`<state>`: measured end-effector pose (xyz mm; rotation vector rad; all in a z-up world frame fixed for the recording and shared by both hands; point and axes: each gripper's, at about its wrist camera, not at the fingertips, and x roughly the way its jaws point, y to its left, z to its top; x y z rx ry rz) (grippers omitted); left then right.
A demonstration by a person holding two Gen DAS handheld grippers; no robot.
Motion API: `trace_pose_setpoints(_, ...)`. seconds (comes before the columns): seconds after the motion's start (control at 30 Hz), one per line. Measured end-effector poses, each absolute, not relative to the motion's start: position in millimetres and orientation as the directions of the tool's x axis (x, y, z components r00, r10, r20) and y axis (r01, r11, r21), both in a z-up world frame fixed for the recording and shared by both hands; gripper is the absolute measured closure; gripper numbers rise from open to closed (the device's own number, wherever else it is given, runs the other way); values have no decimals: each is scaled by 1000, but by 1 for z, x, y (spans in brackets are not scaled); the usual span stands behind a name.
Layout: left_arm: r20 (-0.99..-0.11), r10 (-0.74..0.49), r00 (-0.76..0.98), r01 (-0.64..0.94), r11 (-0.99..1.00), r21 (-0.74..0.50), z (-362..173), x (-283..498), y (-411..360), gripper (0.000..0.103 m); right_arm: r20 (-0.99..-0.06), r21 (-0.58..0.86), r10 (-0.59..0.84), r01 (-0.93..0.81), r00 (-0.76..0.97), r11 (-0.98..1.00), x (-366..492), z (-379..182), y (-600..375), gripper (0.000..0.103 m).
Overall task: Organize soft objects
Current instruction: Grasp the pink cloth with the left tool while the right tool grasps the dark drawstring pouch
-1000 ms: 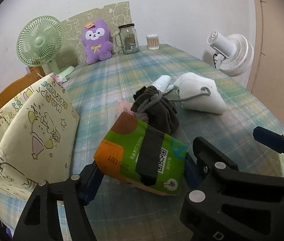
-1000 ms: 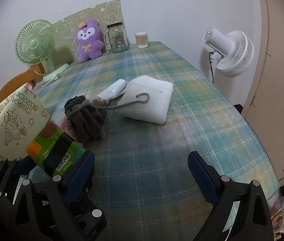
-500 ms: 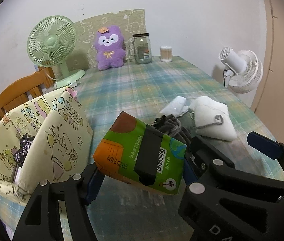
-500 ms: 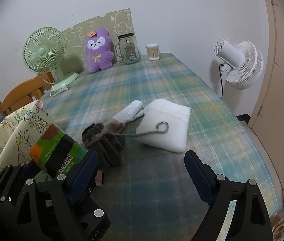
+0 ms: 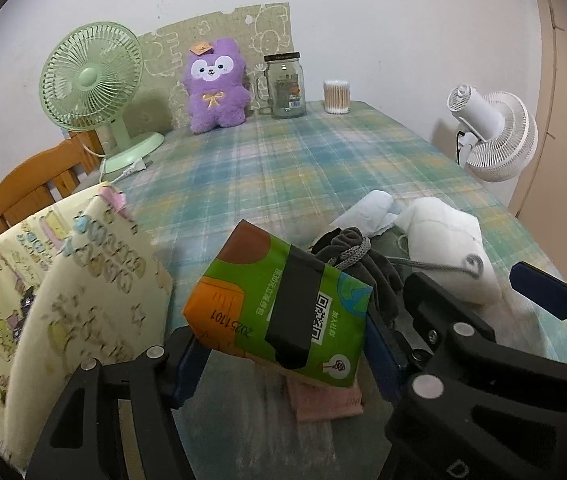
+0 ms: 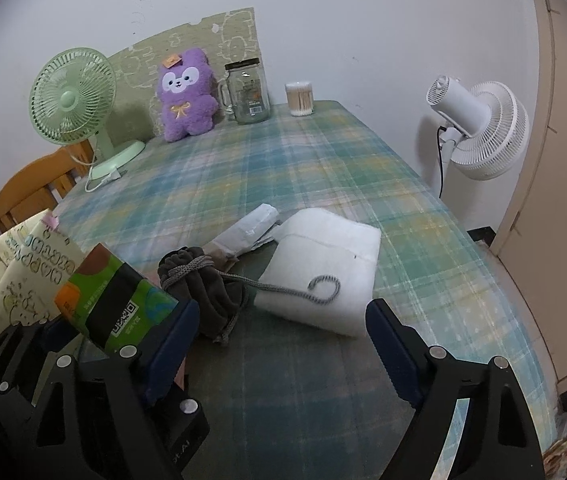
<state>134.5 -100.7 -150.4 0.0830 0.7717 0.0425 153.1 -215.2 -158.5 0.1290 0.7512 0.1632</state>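
Observation:
My left gripper (image 5: 283, 364) is shut on a green and orange tissue pack (image 5: 279, 308) and holds it above the table, right of the open yellow cartoon-print bag (image 5: 63, 292). The pack also shows in the right wrist view (image 6: 115, 304). My right gripper (image 6: 283, 348) is open and empty, just in front of the dark grey drawstring pouch (image 6: 203, 292) and the white folded pad (image 6: 327, 268). A wrapped white roll (image 6: 247, 232) lies behind the pouch. A pink cloth (image 5: 323, 400) lies under the held pack.
The plaid-covered table (image 6: 303, 160) carries a green desk fan (image 6: 75, 100), a purple plush (image 6: 185, 92), a glass jar (image 6: 247, 92) and a cotton-swab cup (image 6: 300, 98) at the back. A white fan (image 6: 479, 128) stands off the right edge. A wooden chair (image 5: 35, 188) is at the left.
My left gripper has lifted the tissue pack higher above the table and nearer the bag's opening. My right gripper has drawn back a little and stays open.

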Motion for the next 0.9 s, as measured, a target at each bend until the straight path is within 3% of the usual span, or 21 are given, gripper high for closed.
trace_pose_setpoints(0.37, -728, 32, 685, -26, 999, 19, -156, 162, -88, 31, -669, 160, 197, -120, 716, 980, 182, -156, -206, 15)
trace_pose_setpoints(0.5, -760, 48, 649, -19, 999, 47, -158, 170, -82, 36, -680, 178, 237, -157, 694, 971, 193, -159, -194, 26)
trace_pose_setpoints(0.53, -766, 54, 641, -27, 998, 48, -159, 172, -79, 45, -683, 185, 246, -163, 688, 969, 196, -160, -192, 27)
trace_pose_setpoints(0.57, -775, 57, 629, -33, 998, 46, -162, 174, -77, 46, -687, 181, 247, -168, 684, 969, 198, -161, -189, 28)
trace_pose_setpoints(0.7, -783, 19, 622, -25, 1000, 4, -165, 175, -74, 46, -692, 203, 273, -183, 668, 962, 206, -165, -184, 29)
trace_pose_setpoints(0.9, -788, -10, 616, -17, 1000, -26, -168, 178, -71, 49, -693, 222, 298, -199, 656, 955, 211, -169, -180, 47)
